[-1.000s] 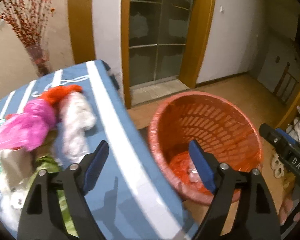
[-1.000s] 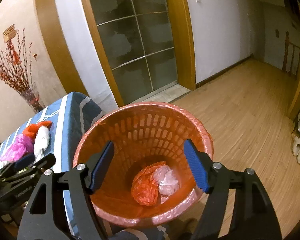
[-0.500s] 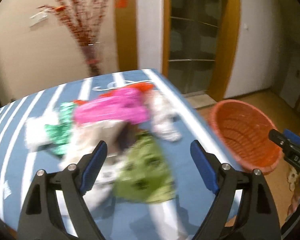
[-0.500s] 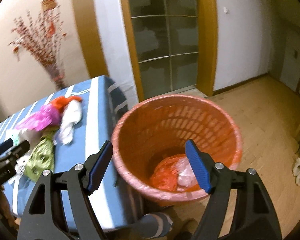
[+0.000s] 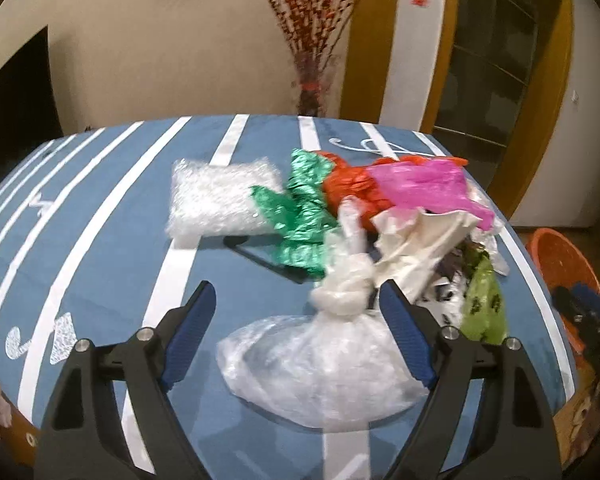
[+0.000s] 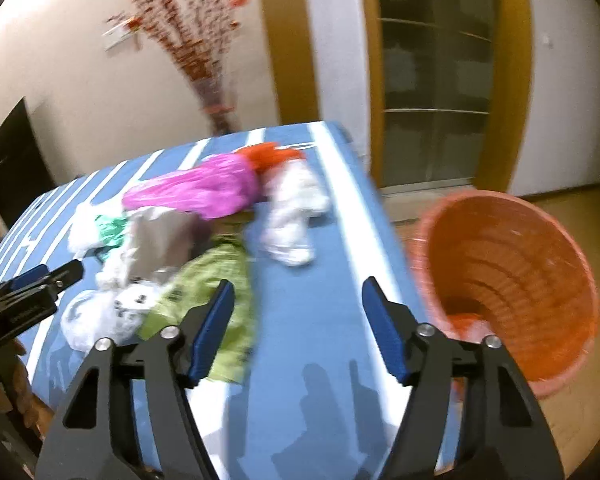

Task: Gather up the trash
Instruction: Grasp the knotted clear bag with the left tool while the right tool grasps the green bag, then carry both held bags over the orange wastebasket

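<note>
While both grippers' fingers gape wide and empty, the left gripper point(image 5: 298, 328) frames a knotted clear plastic bag point(image 5: 324, 356) low centre; the right gripper point(image 6: 298, 330) hangs over the desk point(image 6: 312, 320) beside the orange basket point(image 6: 540, 280).

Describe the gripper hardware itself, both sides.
Left gripper and right gripper match: black plastic A-frame fingers with triangular cutouts, silver bolts at the joints, blue ribbed pads inside the tips. White lettering on the body, unreadable. No cables or sleeves visible.

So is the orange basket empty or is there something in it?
Not empty. The orange basket has a crumpled orange bag at the bottom, seen from the right wrist camera.
</note>
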The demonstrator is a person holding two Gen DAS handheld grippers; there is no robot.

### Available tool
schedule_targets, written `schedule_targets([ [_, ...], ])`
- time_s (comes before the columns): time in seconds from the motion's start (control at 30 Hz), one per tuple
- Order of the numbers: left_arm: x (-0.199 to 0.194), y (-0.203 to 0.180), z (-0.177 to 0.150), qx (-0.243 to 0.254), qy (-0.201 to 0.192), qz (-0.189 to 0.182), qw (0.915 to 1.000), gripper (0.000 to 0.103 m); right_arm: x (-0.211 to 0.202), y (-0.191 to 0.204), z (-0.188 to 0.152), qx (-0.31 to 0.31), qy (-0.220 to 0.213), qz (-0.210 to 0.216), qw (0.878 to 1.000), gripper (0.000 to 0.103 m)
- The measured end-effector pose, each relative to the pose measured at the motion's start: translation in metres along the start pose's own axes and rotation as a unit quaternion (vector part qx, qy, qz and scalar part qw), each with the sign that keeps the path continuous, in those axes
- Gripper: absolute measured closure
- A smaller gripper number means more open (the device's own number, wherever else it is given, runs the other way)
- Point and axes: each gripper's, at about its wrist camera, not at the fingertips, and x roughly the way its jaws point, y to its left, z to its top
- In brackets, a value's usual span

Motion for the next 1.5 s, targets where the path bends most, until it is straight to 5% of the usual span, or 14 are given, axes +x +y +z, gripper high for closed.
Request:
schedule_targets([
  [0.33,0.011,0.022,0.000,-0.012,0.007,-0.001,0.9999,0.023,0.049,0.022,0.010,0.009,0.051,0.026,0.998,0.055],
  [0.53,0.017,0.021,-0.003,-0.012,0.013,-0.011,0.9998,0.024,0.058,0.023,0.001,0.001,0.078,0.023,0.997,0.088],
  [0.67,0.023,0.016,-0.004,-0.011,0.022,-0.024,0.9994,0.029,0.046,0.016,-0.002,0.003,0.069,0.025,0.997,0.097],
  [1.5,0.048,-0.022,-0.004,0.017,0.060,-0.038,0.9973,0.074,0.004,-0.014,-0.008,0.020,0.035,0.008,0.999,0.099],
])
